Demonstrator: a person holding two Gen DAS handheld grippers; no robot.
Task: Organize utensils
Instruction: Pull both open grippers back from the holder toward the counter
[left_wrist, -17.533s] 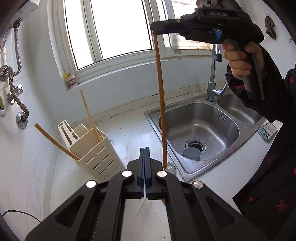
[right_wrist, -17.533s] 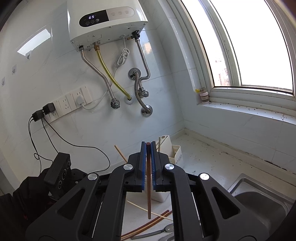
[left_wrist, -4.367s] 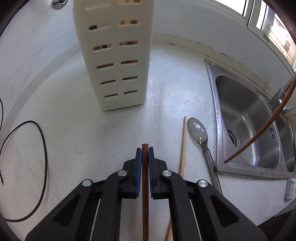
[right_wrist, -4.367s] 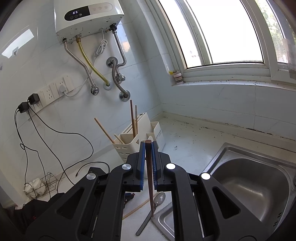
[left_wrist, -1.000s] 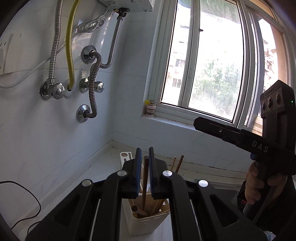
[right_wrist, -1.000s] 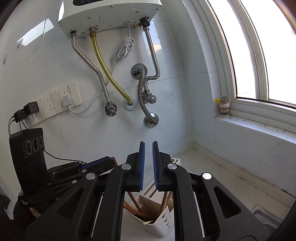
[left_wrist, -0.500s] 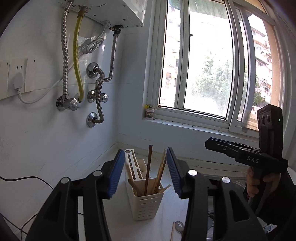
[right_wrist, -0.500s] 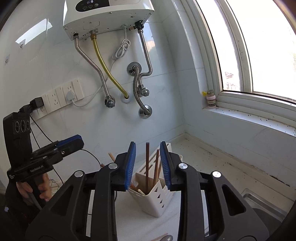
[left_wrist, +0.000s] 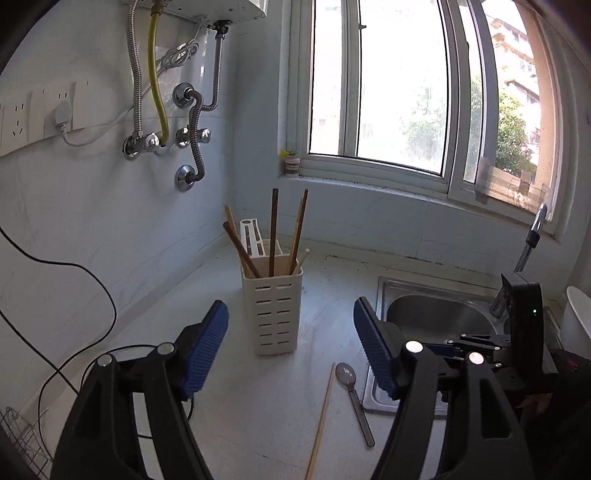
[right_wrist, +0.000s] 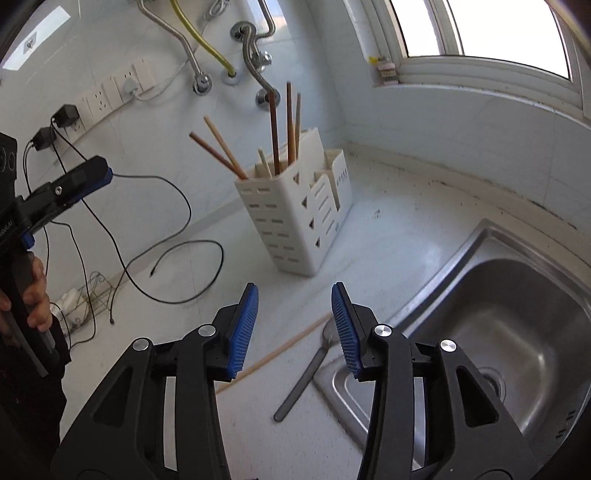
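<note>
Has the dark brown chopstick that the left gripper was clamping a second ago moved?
Yes. The dark brown chopstick now stands in the white slotted holder, clear of the left gripper, whose jaws are opening.

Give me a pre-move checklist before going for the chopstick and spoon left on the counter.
1. Left gripper empty, jaws opening: ok.
2. Right gripper empty, jaws opening: ok.
3. Loose chopstick lies flat on the counter, nothing on it: ok.
4. Spoon lies beside the sink edge, apart from the chopstick: ok.
5. Utensil holder upright: ok.
6. Room left in the holder among its chopsticks: cannot tell.
</note>
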